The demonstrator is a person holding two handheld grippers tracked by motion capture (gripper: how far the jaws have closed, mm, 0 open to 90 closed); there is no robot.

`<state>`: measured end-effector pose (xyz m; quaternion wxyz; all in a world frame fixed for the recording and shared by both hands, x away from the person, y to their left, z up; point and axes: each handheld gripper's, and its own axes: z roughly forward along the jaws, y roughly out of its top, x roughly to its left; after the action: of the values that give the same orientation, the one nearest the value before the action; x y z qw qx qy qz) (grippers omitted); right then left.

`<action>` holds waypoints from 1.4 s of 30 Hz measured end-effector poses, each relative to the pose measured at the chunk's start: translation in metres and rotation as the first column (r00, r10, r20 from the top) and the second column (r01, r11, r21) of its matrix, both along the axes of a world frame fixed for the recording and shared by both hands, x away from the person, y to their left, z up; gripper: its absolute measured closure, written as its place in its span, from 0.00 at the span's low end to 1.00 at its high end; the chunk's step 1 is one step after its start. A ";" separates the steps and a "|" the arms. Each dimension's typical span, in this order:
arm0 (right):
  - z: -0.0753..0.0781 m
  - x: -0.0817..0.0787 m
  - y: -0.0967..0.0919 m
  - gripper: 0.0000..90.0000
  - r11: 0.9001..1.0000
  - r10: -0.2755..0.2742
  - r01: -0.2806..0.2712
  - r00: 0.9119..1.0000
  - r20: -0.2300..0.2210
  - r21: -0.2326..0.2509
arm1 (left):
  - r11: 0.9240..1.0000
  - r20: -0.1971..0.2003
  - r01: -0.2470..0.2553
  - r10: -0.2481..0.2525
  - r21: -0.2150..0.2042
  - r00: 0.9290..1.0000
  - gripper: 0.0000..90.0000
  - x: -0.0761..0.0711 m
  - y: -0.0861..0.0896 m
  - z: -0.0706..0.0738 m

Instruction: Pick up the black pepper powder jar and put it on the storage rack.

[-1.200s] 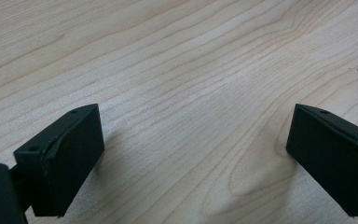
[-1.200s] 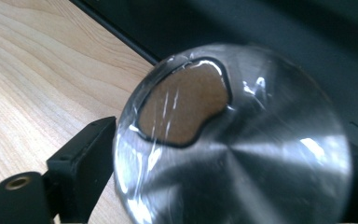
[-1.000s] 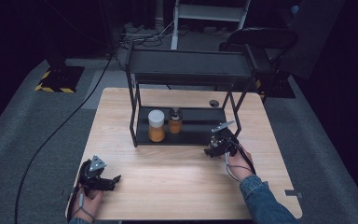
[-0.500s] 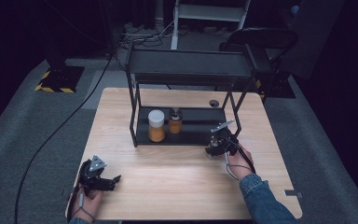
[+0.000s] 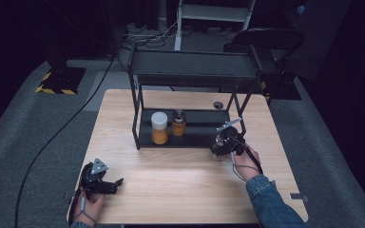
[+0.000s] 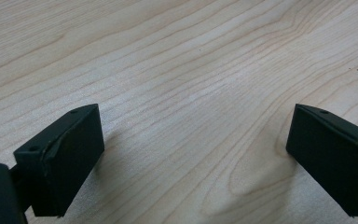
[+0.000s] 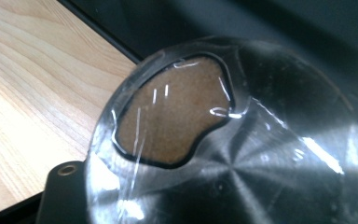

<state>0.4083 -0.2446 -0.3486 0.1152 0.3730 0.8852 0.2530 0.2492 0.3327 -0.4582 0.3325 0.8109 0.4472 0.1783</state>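
Observation:
My right gripper (image 5: 220,145) hovers at the front right corner of the black shelf rack (image 5: 192,71) and is shut on a jar (image 5: 216,155). In the right gripper view the jar's shiny metal lid (image 7: 261,158) sits very close, with a clear window over brown powder (image 7: 177,112). A black finger (image 7: 63,196) shows at the lid's lower left. My left gripper (image 5: 115,183) rests near the table's front left corner. Its two black fingers stand wide apart over bare wood (image 6: 193,154), with nothing between them.
On the rack's lower shelf stand a white-lidded jar of orange stuff (image 5: 159,128) and a smaller dark-lidded jar (image 5: 178,123). A small round black disc (image 5: 218,105) lies on the wooden table (image 5: 171,194) behind the rack. A chair (image 5: 266,38) stands beyond the table.
The right hand has barely shifted at the rack's front right corner. The left hand has stayed in place.

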 end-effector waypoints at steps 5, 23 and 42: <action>0.012 0.001 0.000 0.34 1.000 0.006 -0.006 1.000 0.013 -0.001 | 1.000 0.000 0.000 0.000 0.000 1.000 0.04 0.000 0.000 0.000; 0.048 0.012 0.012 0.34 1.000 0.014 -0.015 0.998 0.054 0.006 | 1.000 0.000 0.000 0.000 0.000 1.000 0.05 0.000 0.000 0.000; 0.057 0.043 0.037 0.34 1.000 0.021 -0.020 0.998 0.062 -0.009 | 1.000 -0.001 0.001 -0.001 0.001 1.000 0.05 0.000 0.000 0.000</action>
<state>0.4517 -0.2073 -0.2919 0.1417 0.3553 0.8861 0.2619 0.2493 0.3329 -0.4579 0.3319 0.8116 0.4466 0.1781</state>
